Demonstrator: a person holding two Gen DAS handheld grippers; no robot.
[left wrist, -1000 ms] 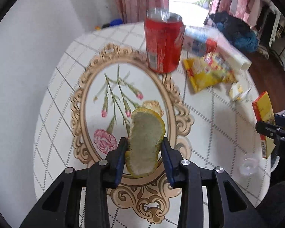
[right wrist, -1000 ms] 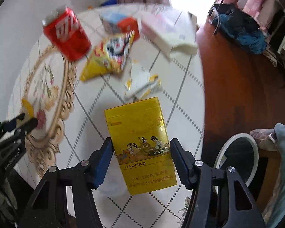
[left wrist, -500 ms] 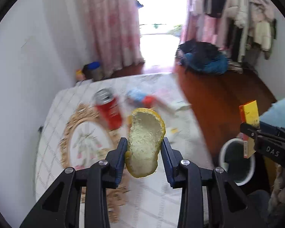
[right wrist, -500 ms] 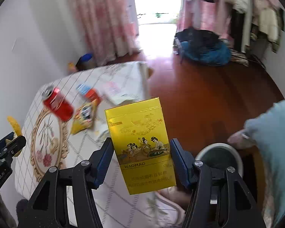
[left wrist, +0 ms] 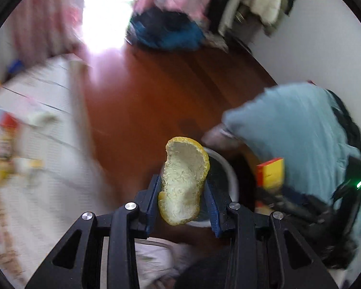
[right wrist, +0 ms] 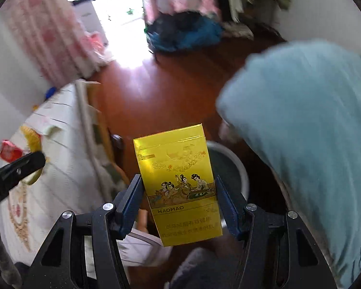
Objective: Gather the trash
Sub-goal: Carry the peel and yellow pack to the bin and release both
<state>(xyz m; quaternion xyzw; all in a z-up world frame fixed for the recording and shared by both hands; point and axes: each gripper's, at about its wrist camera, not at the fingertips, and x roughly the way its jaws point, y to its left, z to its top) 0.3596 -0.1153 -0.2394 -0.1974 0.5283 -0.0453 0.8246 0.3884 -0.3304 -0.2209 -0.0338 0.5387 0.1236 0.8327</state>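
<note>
Peel (left wrist: 183,180) clamped in left gripper (left wrist: 183,192), box (right wrist: 180,185) in right gripper (right wrist: 179,204), above bin rim (right wrist: 243,171).

Motion-blurred table (left wrist: 36,192) litter at left; white bin (right wrist: 240,175) mostly hidden behind yellow box (right wrist: 180,183) and peel (left wrist: 183,180).

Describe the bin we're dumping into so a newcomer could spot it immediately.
Start at the red-brown wooden floor beside the white-clothed table. The trash bin stands there, showing behind the yellow box in the right gripper. It is the only round, white-rimmed container with a dark inside.
</note>
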